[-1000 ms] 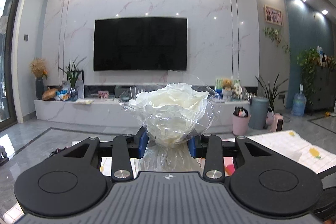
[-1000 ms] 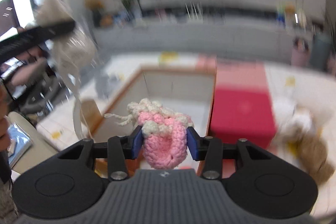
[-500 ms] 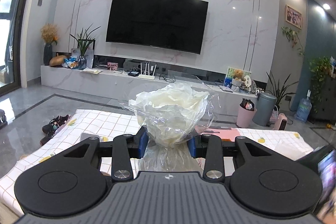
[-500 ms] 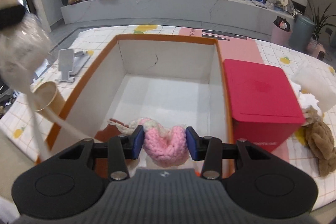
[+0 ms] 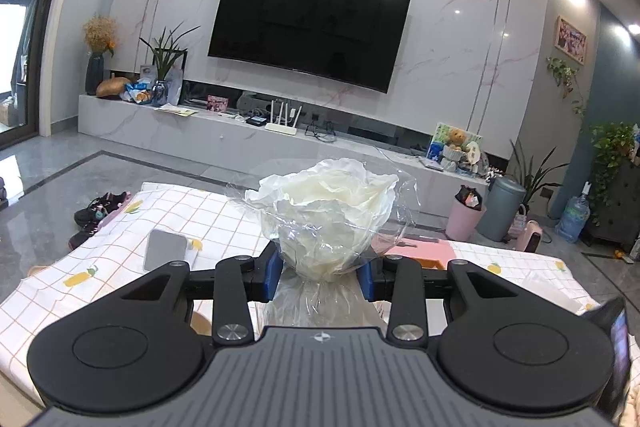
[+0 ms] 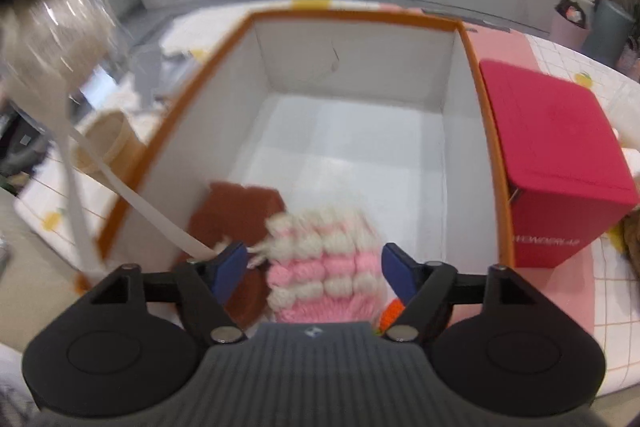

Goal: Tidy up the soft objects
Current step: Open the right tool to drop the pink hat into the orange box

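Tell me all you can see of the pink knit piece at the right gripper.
The pink knit piece is chunky crochet in pink and cream rows, with a loose cream yarn end at its left. It sits low in the orange-rimmed box, against a brown knit. The right gripper has just been opening; its pads stand clear of it.

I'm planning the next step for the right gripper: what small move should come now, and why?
Probably lift the right gripper straight up out of the orange-rimmed box. Its jaws have just been opening, and the pink-and-white knitted piece sits between them, apparently no longer pressed, beside a brown knitted item inside the box.
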The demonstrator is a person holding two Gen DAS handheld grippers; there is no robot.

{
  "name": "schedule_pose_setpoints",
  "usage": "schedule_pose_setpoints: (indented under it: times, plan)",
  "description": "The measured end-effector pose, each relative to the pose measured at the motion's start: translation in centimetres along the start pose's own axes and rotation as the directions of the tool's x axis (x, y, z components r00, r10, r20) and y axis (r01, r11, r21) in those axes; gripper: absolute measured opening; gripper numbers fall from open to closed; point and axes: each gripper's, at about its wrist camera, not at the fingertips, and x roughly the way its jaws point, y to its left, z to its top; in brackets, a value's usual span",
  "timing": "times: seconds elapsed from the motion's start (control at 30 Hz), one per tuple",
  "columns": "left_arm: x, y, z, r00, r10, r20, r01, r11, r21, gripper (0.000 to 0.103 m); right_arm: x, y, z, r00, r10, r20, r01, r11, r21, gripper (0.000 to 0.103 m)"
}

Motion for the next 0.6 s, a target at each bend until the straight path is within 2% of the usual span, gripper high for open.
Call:
schedule_pose_setpoints:
  times: [0.1, 0.13, 0.17, 0.23, 0.33, 0.43, 0.53, 0.6]
  plan:
    - [-0.2, 0.4, 0.2, 0.999, -0.033, -0.004, 0.033, 0.999, -0.022, 0.043, -1.6, 0.1, 0.9, 0.996, 0.075, 0.054, -0.072, 0.995, -0.065, 0.070]
    - [-0.4, 0.4, 0.2, 0.999, -0.036, 0.003, 0.037, 0.999, -0.026, 0.043, -1.8, 0.3, 1.1, 0.995, 0.065, 0.071, -0.058, 0.994, -0.097, 0.055]
    - [-0.5, 0.4, 0.2, 0.999, -0.035, 0.007, 0.036, 0.999, -0.023, 0.043, -1.6, 0.6, 1.4, 0.997, 0.039, 0.064, -0.031, 0.992, -0.126, 0.028]
    - [-0.6, 0.2, 0.2, 1.000, -0.023, 0.013, 0.023, 1.000, -0.007, 0.043, -0.2, 1.2, 1.9, 1.000, -0.004, -0.012, 0.002, 0.986, -0.166, 0.008]
    - [-0.5, -0.3, 0.0, 1.000, -0.002, 0.014, 0.002, 1.000, 0.015, 0.043, 2.7, 1.7, 1.8, 0.989, -0.007, -0.147, -0.023, 0.980, -0.196, 0.007]
    - [-0.4, -0.4, -0.2, 1.000, -0.008, 0.017, 0.007, 0.999, 0.034, 0.043, 5.9, 2.1, 1.5, 0.967, -0.045, -0.251, -0.010, 0.977, -0.214, 0.007]
    - [-0.5, -0.6, -0.3, 1.000, -0.001, 0.029, 0.000, 0.999, 0.051, 0.043, 7.9, 1.1, 2.3, 0.955, 0.012, -0.298, -0.035, 0.997, -0.073, 0.007]
    - [-0.5, -0.6, -0.2, 1.000, -0.005, 0.030, 0.003, 0.999, 0.043, 0.043, 8.4, 0.1, 3.1, 0.949, 0.095, -0.302, -0.084, 0.995, 0.050, 0.007]
